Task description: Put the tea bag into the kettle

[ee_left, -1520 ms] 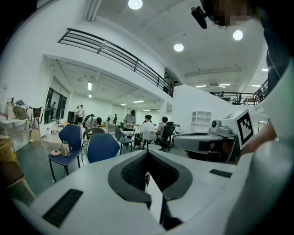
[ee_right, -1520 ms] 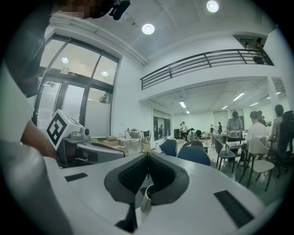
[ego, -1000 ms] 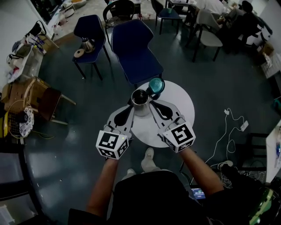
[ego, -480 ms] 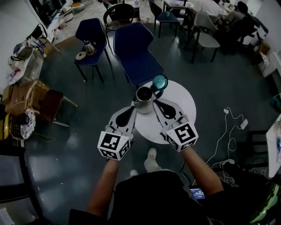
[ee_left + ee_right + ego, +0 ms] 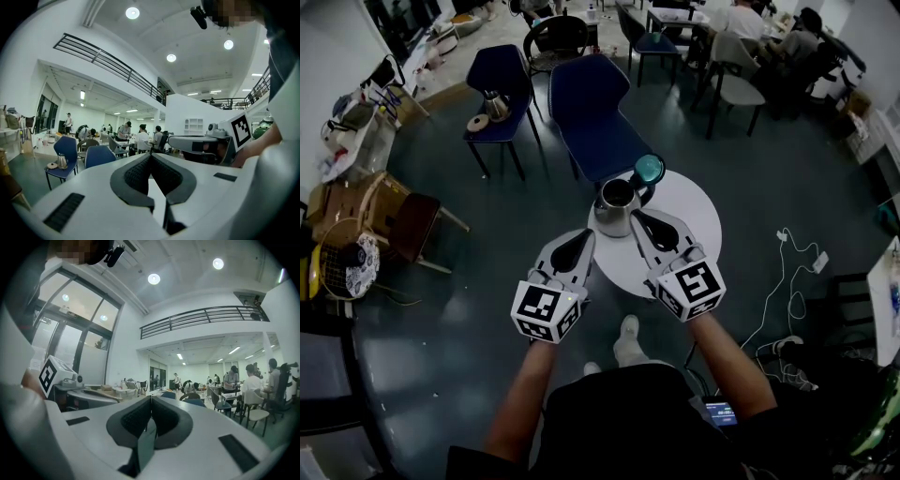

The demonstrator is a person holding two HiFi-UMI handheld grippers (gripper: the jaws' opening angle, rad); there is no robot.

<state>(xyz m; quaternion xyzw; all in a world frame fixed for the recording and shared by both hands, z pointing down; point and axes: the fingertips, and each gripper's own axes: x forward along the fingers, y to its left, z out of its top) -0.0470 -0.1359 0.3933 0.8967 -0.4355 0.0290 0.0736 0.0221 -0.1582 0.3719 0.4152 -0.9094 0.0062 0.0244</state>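
Looking down past our forearms (image 5: pixel 523 398), we see the left gripper (image 5: pixel 584 238) and the right gripper (image 5: pixel 637 218) side by side, both aimed away from us. In its own view each gripper's pads press together at the tips with nothing caught between them, so both are clenched and empty. We cannot make out a tea bag in any view.

The left gripper's tips reach the near left edge of the round white table (image 5: pixel 692 230), and its body hangs over the dark floor (image 5: pixel 459 281) to the left. The right gripper lies over the tabletop, tips just beside the near side of the kettle (image 5: pixel 614 208).

The steel kettle stands upright at the table's far left edge, long axis vertical and open mouth facing up. Its teal lid (image 5: pixel 649 170) is tipped back toward the far right. We cannot tell which way its spout points. Bare white top shows to the right of the kettle and nearer us.

The seat of a blue chair (image 5: pixel 595 122) comes close behind the kettle, hemming in the far side. Open floor spreads to the left, and cables (image 5: pixel 789 246) trail on the floor well to the right of the table. Farther left a second blue chair (image 5: pixel 495 67) carries a small pot (image 5: pixel 495 105). People sit at tables (image 5: pixel 741 23) at the far right.
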